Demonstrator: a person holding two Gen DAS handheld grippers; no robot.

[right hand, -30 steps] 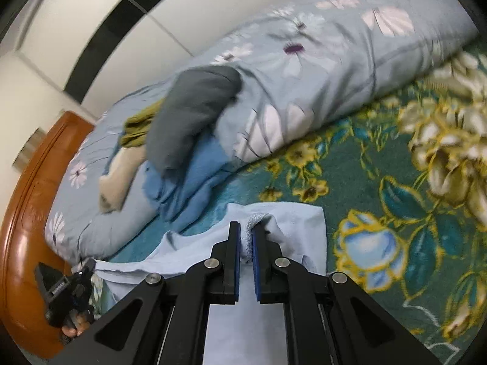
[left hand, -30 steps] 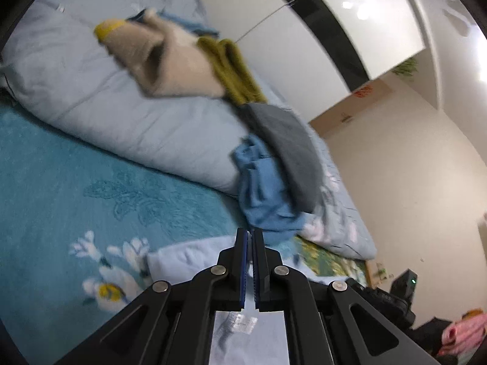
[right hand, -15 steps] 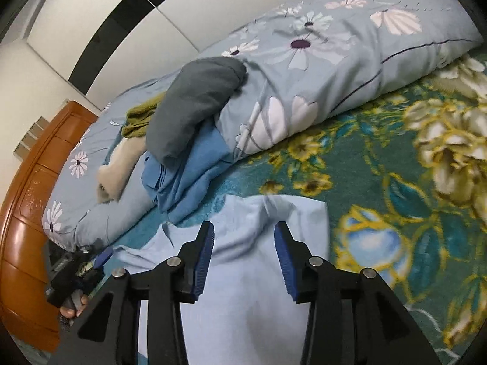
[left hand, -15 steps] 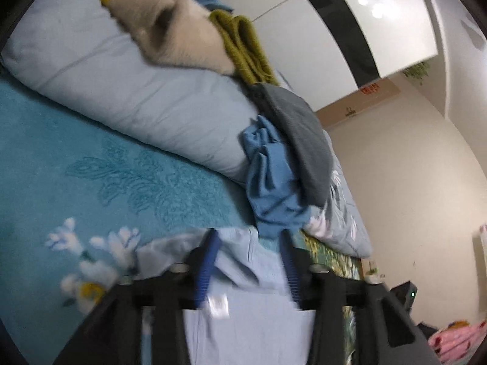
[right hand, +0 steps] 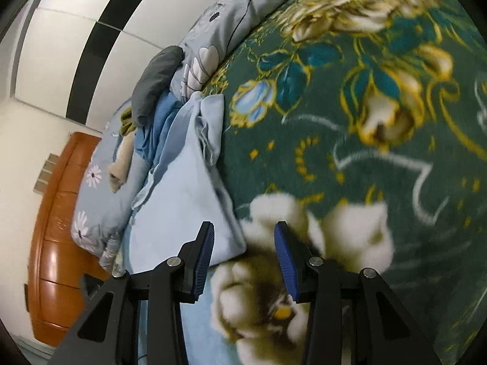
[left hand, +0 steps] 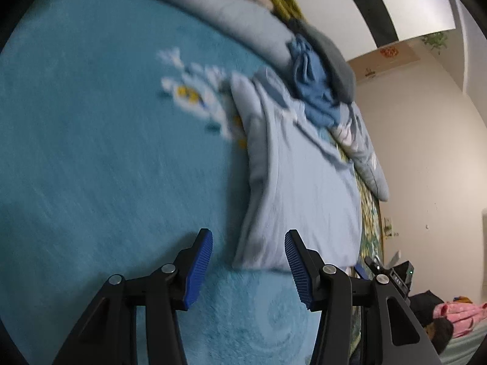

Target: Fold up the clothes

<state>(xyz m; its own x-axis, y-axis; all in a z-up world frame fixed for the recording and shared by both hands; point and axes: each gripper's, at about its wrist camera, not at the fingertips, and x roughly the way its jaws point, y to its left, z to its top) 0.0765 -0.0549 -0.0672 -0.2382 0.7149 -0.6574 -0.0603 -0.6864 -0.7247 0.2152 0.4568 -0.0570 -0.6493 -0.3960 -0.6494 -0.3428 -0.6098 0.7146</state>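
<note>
One pale blue garment [left hand: 307, 188] lies folded on the bed [left hand: 91, 152], ahead of both tongs; its near edge is blurred. Left tongs [left hand: 248, 269] just spreading, nothing pinched. Right tongs [right hand: 243, 260] spread, garment corner between them, unpressed. Beyond: a heap of about four clothes [right hand: 152, 91], partly cut off, on one pillow [right hand: 100, 182].
</note>
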